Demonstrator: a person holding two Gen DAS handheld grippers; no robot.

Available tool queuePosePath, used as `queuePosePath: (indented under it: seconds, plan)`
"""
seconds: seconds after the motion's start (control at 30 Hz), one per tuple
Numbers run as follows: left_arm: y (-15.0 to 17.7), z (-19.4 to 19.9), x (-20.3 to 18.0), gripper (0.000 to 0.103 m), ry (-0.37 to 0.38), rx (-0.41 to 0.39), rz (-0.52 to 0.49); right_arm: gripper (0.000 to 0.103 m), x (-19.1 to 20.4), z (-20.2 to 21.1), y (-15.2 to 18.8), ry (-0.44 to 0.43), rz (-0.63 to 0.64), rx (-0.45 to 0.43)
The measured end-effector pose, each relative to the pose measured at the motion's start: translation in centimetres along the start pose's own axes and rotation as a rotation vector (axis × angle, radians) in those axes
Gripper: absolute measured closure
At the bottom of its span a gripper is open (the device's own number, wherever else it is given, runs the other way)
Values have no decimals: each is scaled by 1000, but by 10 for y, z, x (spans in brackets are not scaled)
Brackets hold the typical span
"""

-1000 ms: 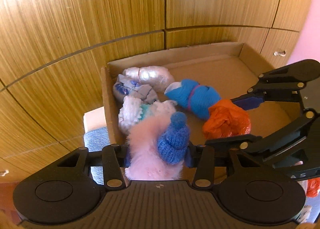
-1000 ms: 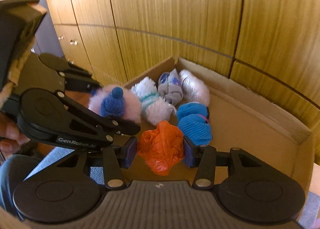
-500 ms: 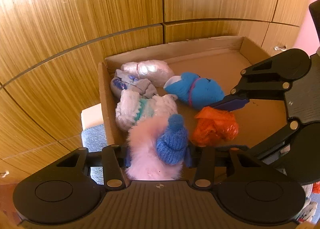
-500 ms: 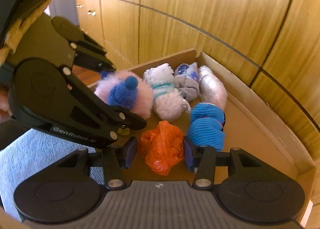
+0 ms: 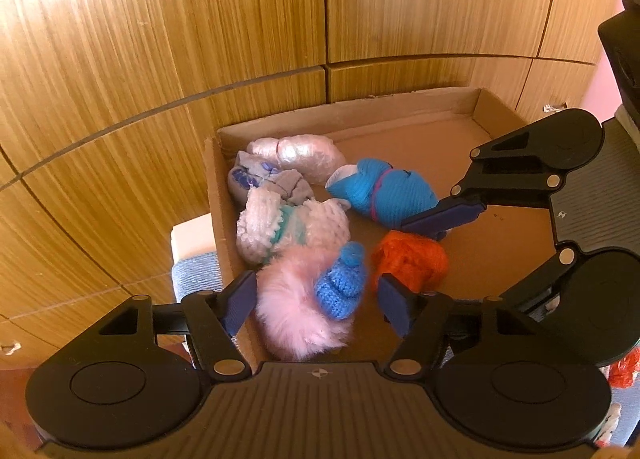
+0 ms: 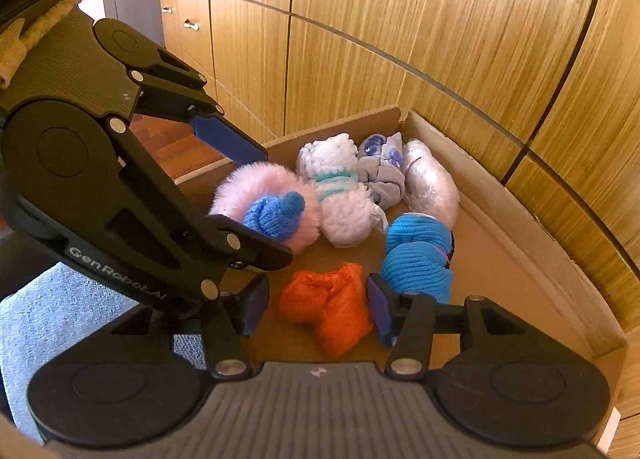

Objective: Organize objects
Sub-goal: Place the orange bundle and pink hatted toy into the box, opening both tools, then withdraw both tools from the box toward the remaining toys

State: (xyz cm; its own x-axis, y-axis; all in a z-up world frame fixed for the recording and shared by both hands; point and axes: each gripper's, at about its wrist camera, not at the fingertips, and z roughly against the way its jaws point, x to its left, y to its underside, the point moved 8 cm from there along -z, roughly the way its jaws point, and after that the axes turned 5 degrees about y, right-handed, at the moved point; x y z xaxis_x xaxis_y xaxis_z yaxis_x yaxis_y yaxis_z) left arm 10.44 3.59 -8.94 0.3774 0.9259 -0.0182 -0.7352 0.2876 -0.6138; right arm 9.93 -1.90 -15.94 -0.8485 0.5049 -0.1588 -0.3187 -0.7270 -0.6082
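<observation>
We see a cardboard box (image 5: 416,115) set against wood-panelled cupboards (image 5: 200,39), and in it a cluster of rolled socks and soft bundles. Nearest us in the left wrist view lies a fluffy pink bundle (image 5: 296,307) with a blue knitted piece (image 5: 344,283) on top; it rests on the box floor between the pads of our left gripper (image 5: 316,309), whose fingers stand wide apart and clear of it on both sides. Just to its right sits an orange bundle (image 6: 332,307), lying on the box floor between the fingers of our right gripper (image 6: 316,305), which are also spread, with a small gap at each side, so neither tool is holding anything. Behind the pink bundle is a white fuzzy roll with a teal band (image 6: 340,187), touching it, then a grey roll with blue print (image 6: 380,167) and a pale shiny roll (image 6: 432,179) close to the back wall of the box. A bright blue roll (image 6: 416,255) lies just beside the orange bundle, towards the back wall. The rest of the box floor is bare cardboard. Outside the box, at its near left corner, we see a patch of blue-grey fabric (image 5: 196,271), and in the right wrist view a grey-blue carpet (image 6: 60,311).
</observation>
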Motion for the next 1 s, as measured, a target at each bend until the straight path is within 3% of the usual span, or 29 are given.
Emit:
queuePosePath:
  seconds: [0.57,1.0]
  plan:
    - [2,19,-1,23,-1,-26,19,50,0,30,0,15,-33,-38]
    - [6,68,-19,18,14,-127,103,42,-1,96,20,52,-135,-124]
